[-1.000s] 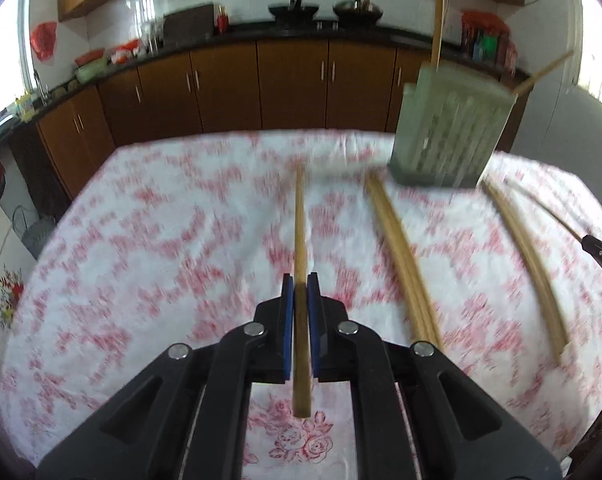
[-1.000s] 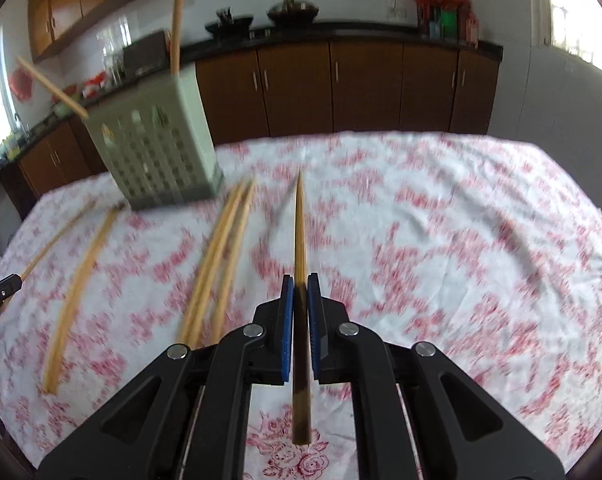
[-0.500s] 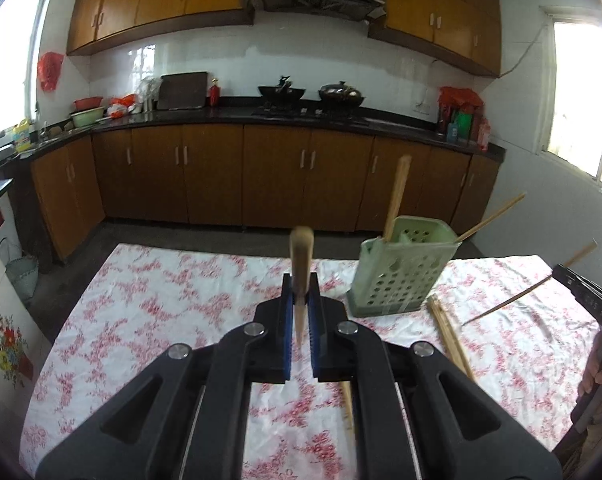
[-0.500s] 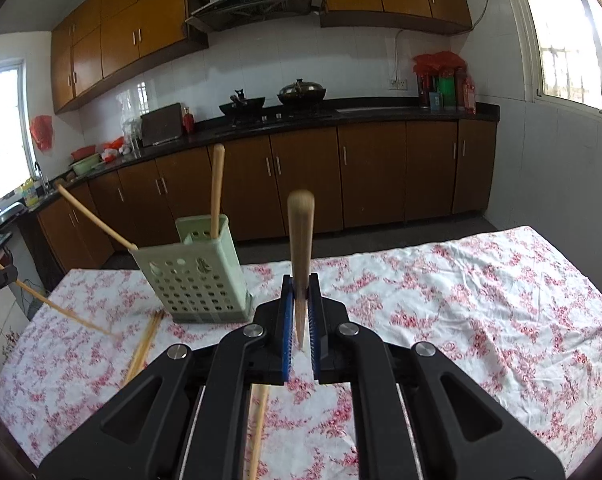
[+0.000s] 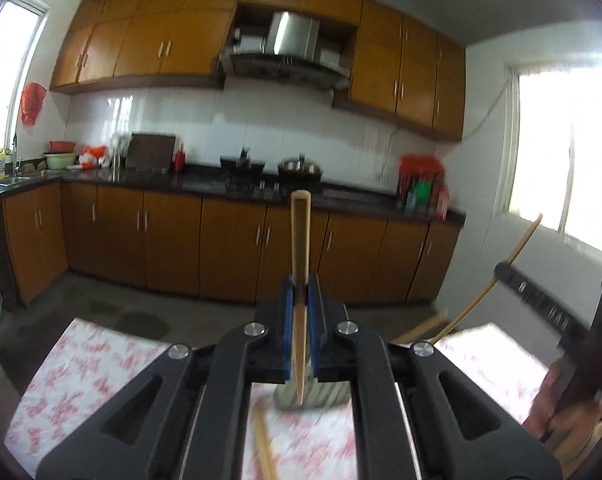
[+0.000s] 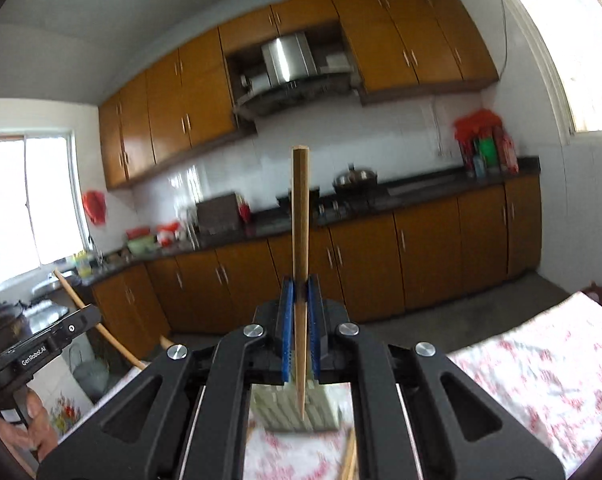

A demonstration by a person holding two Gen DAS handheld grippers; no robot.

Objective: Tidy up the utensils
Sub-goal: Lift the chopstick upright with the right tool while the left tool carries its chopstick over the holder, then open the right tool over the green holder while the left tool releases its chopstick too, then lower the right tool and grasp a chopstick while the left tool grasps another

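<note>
My left gripper [image 5: 300, 292] is shut on a wooden chopstick [image 5: 300, 240] that points forward and up, high over the table. My right gripper [image 6: 300, 292] is likewise shut on another wooden chopstick [image 6: 300, 216]. The pale green utensil holder [image 5: 313, 394] shows only partly under the left gripper, and the same holder [image 6: 293, 410] sits under the right one. Loose chopsticks [image 5: 263, 446] lie on the cloth near the holder. The right gripper with its chopstick [image 5: 517, 252] appears at the right of the left wrist view. The left gripper [image 6: 41, 344] appears at the left of the right wrist view.
The table wears a white cloth with red flowers [image 5: 77, 368], also seen at the right [image 6: 541, 376]. Beyond it run brown kitchen cabinets [image 5: 173, 240] with a dark counter, stove and pots. A person's hand [image 5: 561, 412] holds the right gripper.
Both grippers have risen well above the table and tilted up toward level, each carrying its chopstick. The holder and cloth have dropped to the bottom of both views.
</note>
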